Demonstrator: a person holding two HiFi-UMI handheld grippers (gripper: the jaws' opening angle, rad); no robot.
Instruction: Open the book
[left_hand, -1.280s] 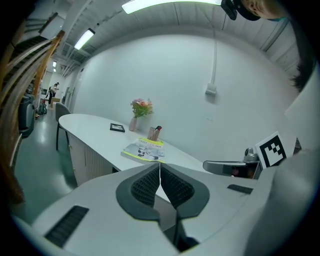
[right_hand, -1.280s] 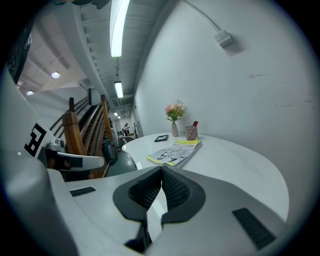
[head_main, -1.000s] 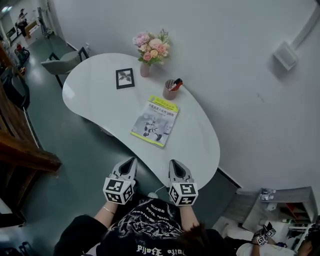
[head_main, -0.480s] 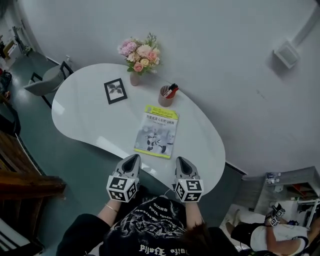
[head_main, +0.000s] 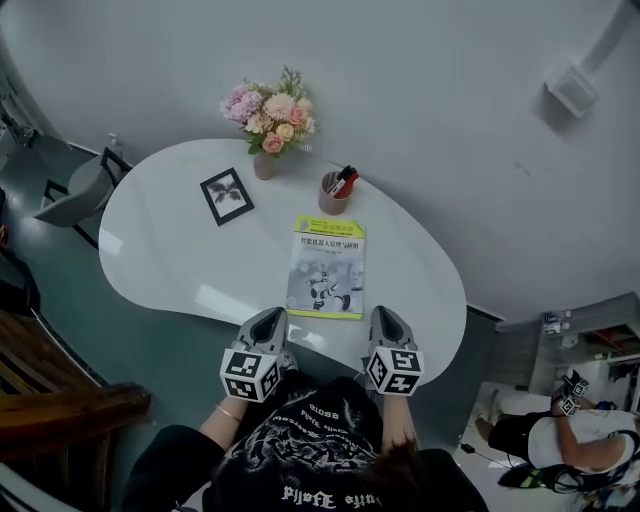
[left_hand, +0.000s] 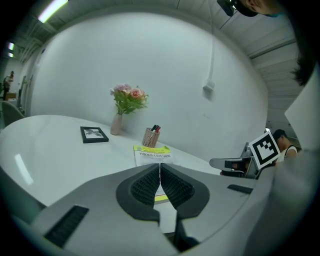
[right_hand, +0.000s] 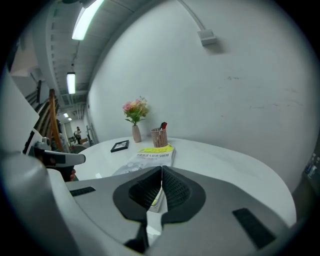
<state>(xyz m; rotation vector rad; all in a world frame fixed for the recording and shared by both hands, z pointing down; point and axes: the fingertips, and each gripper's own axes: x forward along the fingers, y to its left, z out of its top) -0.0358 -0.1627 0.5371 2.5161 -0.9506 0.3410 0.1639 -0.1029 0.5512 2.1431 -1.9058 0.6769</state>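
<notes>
A closed book (head_main: 328, 267) with a grey and yellow cover lies flat on the white table (head_main: 170, 250), near its front edge. It also shows as the book (left_hand: 152, 154) ahead of the left jaws and the book (right_hand: 150, 157) ahead of the right jaws. My left gripper (head_main: 267, 325) is shut and empty, just short of the book's near left corner. My right gripper (head_main: 386, 322) is shut and empty, close to the near right corner. Neither touches the book.
A pen cup (head_main: 335, 193) stands just beyond the book. A vase of flowers (head_main: 265, 125) and a small black picture frame (head_main: 226, 196) sit at the back left. A grey chair (head_main: 70, 195) stands at the table's left end. Another person (head_main: 560, 440) is at the lower right.
The view has shifted so the table and book lie closer and more centred. Both grippers have come forward to the table's front edge, still shut.
</notes>
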